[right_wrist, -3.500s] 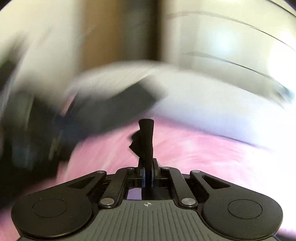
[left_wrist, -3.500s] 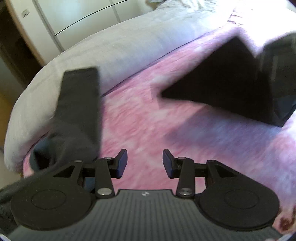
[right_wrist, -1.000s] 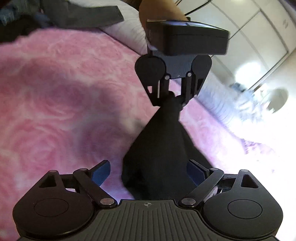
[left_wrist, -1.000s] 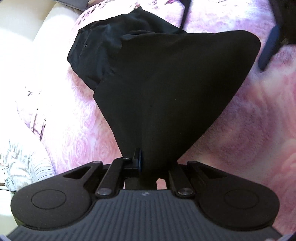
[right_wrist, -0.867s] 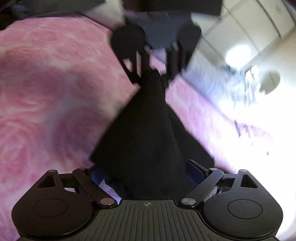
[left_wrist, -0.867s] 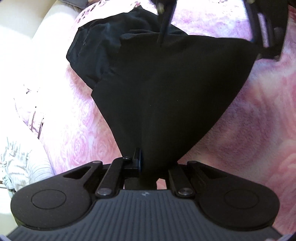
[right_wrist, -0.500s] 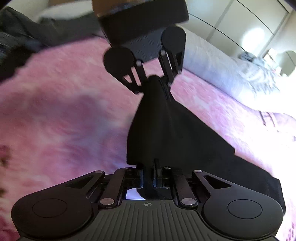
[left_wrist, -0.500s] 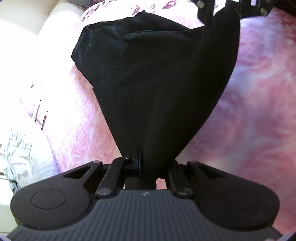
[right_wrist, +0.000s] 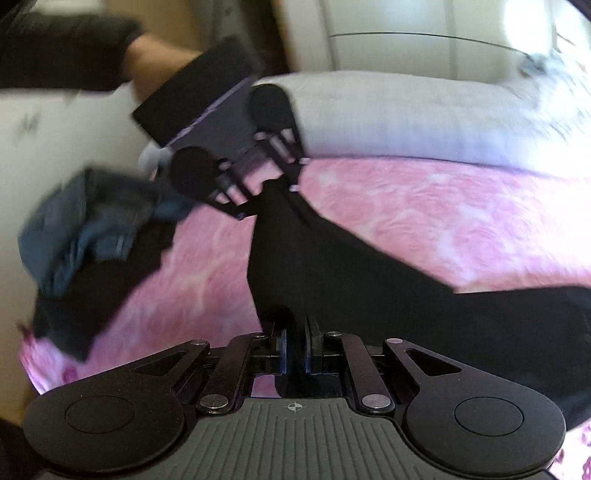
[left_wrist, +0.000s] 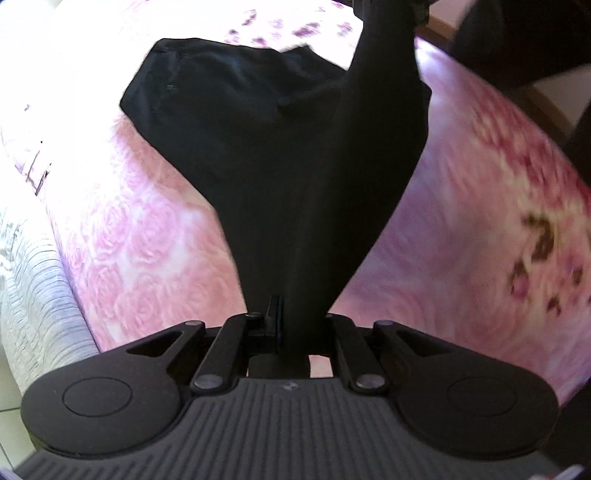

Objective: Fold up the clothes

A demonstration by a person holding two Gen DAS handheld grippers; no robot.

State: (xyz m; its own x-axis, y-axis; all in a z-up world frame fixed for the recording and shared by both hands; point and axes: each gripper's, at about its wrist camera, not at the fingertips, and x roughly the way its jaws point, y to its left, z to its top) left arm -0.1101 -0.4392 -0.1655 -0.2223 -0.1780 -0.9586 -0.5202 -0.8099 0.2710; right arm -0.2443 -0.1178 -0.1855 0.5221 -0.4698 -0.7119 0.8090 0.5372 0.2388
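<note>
A black garment (left_wrist: 295, 155) hangs stretched between my two grippers above a pink rose-patterned bedspread (left_wrist: 147, 236). My left gripper (left_wrist: 291, 321) is shut on one edge of it, and the cloth rises from the jaws toward the top of the left wrist view. My right gripper (right_wrist: 295, 343) is shut on another edge of the black garment (right_wrist: 369, 280). In the right wrist view the left gripper (right_wrist: 271, 186) shows ahead, pinching the cloth, held by a person's hand (right_wrist: 155, 55). The garment's far end still lies on the bedspread.
A heap of blue and dark clothes (right_wrist: 92, 236) lies at the left of the bedspread (right_wrist: 443, 206). A pale grey quilt (right_wrist: 406, 114) runs along the far side, with white wardrobe doors (right_wrist: 406, 33) behind it. A striped white cover (left_wrist: 33, 295) hangs off the bed's edge.
The right gripper's jaws closed on the black garment. Both grippers rose, lifting the cloth off the bedspread and drawing it taut between them.
</note>
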